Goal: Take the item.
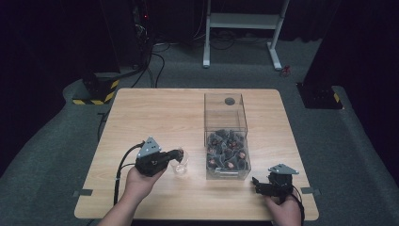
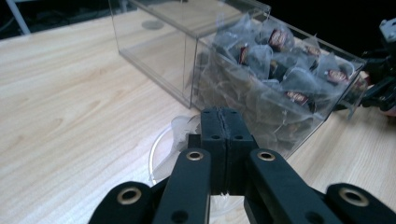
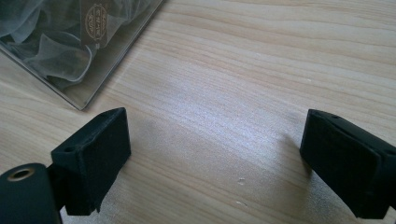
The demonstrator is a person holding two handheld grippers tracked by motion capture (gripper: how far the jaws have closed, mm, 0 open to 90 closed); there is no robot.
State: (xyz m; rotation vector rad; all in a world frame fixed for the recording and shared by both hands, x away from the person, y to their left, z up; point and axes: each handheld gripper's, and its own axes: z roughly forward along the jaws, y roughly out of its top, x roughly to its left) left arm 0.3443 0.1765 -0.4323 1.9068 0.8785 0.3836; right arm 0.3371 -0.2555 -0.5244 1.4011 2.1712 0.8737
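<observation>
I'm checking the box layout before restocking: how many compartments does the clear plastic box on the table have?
2. The clear plastic box is split by a divider: the far compartment holds no bags, while the near compartment is piled with mesh tea bags.

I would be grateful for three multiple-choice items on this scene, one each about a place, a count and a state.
1. Where is the small clear cup?
A. Inside the clear box
B. On the table, left of the clear box
C. On the floor

2. How many compartments does the clear box have?
A. Two
B. Four
C. Six

3. How do the jaws of the right gripper stand?
A. Shut tight
C. Clamped on a tea bag
B. Wide apart over bare wood

Answers:
1 B: the high view shows the cup on the table, beside the box and under the left gripper.
2 A: a far compartment without bags and a near one holding the tea bags.
3 B: the right gripper view shows only tabletop between them.
</observation>
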